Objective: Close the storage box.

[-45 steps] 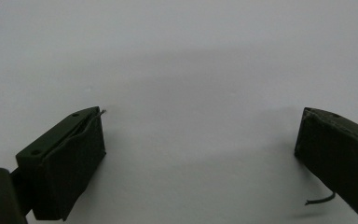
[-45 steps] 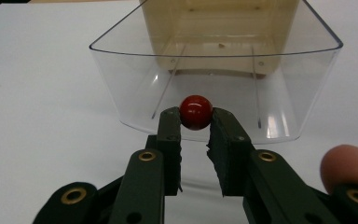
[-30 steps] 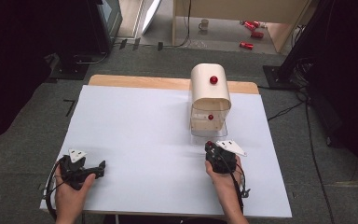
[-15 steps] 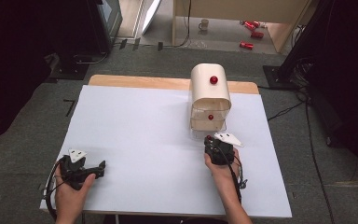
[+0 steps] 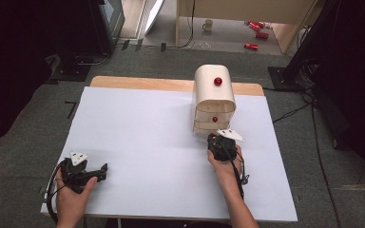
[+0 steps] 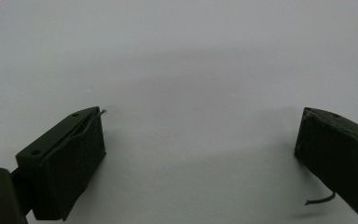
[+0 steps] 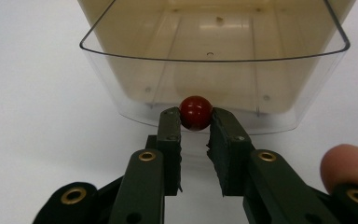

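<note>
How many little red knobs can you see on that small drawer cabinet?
3. One red knob sits on the cabinet's rounded top, one on the middle drawer, and one on the bottom drawer, pinched by the right hand-held gripper. None seem hidden.

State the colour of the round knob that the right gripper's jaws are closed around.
The knob is glossy dark red, clearest in the right gripper view, on the clear drawer front.

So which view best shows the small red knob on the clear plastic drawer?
The right gripper view: the small red knob sits close-up between the right gripper's jaws. The high view leaves it tiny and unclear at the clear plastic drawer.
</note>
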